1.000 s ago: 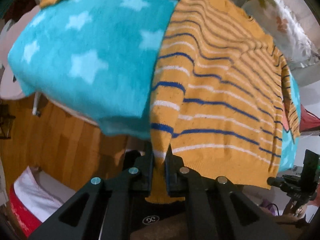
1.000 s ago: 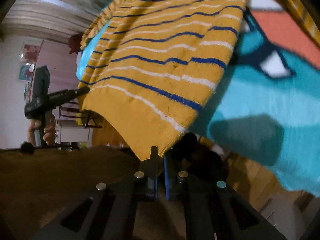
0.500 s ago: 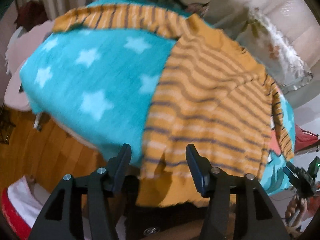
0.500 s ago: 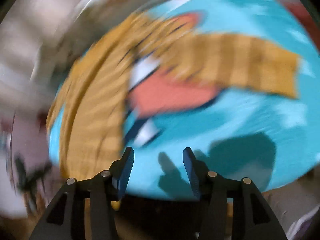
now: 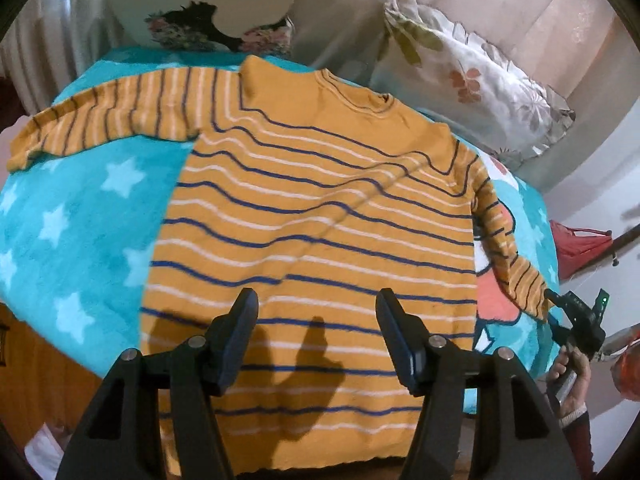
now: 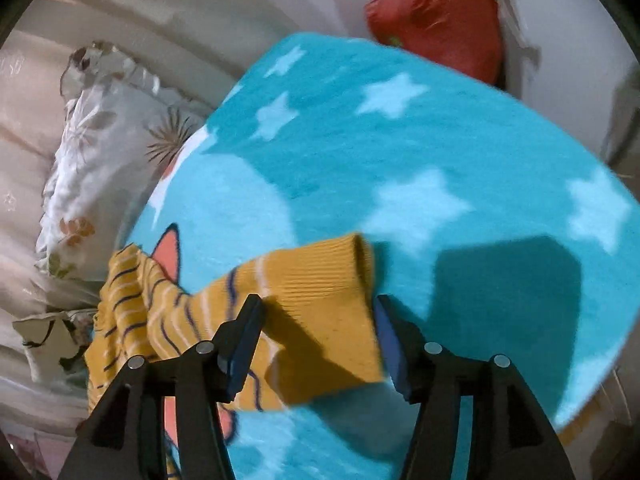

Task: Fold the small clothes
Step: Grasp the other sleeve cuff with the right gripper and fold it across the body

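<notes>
A small orange sweater with blue and white stripes lies flat on a turquoise star blanket, both sleeves spread out. My left gripper is open and empty above the sweater's lower hem. My right gripper is open, its jaws on either side of the cuff of the sweater's right sleeve, which lies on the blanket. The right gripper also shows at the right edge of the left wrist view, by the sleeve end.
Floral pillows lie behind the blanket by the headboard, also in the right wrist view. A red bag sits beyond the blanket's far edge. Wooden floor lies to the left below the bed.
Both grippers let go of the sweater's hem and opened. The sweater dropped flat on the blanket. My left gripper pulled back; my right gripper swung over to the right sleeve cuff.
</notes>
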